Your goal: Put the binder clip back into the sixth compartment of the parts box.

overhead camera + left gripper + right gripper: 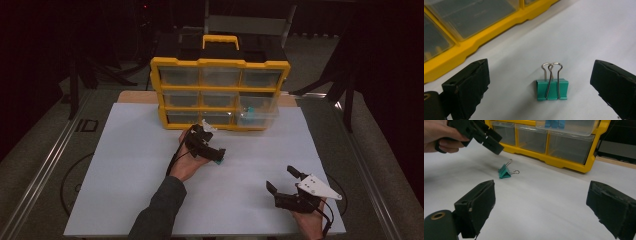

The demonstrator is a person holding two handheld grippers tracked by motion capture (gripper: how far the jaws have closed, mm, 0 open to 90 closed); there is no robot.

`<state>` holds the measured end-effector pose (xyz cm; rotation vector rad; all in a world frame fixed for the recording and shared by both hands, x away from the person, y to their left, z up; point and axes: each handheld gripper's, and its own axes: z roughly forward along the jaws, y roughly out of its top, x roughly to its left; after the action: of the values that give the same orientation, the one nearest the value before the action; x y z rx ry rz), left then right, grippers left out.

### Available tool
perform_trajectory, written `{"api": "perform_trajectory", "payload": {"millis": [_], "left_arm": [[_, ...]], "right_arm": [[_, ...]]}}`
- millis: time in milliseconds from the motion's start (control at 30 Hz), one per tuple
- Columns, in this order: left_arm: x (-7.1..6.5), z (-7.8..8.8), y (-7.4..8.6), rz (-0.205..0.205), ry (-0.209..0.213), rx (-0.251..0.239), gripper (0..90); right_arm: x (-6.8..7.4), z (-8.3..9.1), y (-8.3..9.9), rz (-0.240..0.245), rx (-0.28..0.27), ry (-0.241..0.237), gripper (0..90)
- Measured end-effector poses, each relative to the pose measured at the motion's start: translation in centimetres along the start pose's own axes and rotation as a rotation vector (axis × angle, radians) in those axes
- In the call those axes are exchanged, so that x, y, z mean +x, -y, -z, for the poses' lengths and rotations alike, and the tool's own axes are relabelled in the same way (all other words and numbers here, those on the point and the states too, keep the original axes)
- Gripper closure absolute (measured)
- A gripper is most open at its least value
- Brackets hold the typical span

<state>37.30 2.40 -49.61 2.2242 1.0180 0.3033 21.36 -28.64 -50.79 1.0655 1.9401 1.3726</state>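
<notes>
A teal binder clip lies on the white table sheet, its wire handles up. My left gripper hovers just over it, open, with one jaw on each side and not touching it. From above, the left gripper sits in front of the organizer with the clip at its tips. My right gripper is open and holds nothing, at the front right of the sheet. In the right gripper view, the right gripper points toward the clip and the left gripper.
A yellow drawer organizer with clear drawers stands at the back of the sheet. Its lower right drawer is pulled out, with blue clips inside. Dark floor and stand legs surround the table.
</notes>
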Motion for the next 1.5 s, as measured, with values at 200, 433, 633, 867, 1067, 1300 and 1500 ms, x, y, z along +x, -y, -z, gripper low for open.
{"api": "perform_trajectory", "payload": {"millis": [200, 433, 633, 867, 1067, 1300, 1500], "left_arm": [[-0.3, -0.7, 0.5, -0.003, 0.008, 0.015, 3.8], [-0.9, -1.6, 1.1, -0.007, 0.010, 0.041, 5.3], [-1.1, -2.5, 1.6, -0.005, 0.011, 0.052, 10.6], [-1.5, -3.3, 2.2, 0.003, 0.007, 0.070, 17.4], [-1.8, -3.9, 2.4, 0.004, 0.030, 0.090, 27.6], [-1.9, -4.0, 2.4, 0.002, 0.020, 0.096, 47.5], [-1.9, -3.9, 2.4, -0.002, 0.019, 0.098, 50.4]], "right_arm": [[0.0, 0.0, 0.0, 0.001, -0.001, 0.000, 8.5], [0.0, 0.0, 0.0, -0.001, -0.001, 0.000, 8.5], [-0.1, 0.1, 0.0, 0.001, -0.001, 0.002, 8.5], [-0.1, 0.1, 0.0, 0.002, -0.001, 0.002, 8.5], [-0.1, 0.1, 0.0, 0.004, -0.001, 0.003, 8.5], [-0.1, 0.1, 0.0, 0.001, -0.001, 0.006, 8.5], [-0.1, 0.1, 0.0, 0.005, 0.000, 0.004, 8.5]]}}
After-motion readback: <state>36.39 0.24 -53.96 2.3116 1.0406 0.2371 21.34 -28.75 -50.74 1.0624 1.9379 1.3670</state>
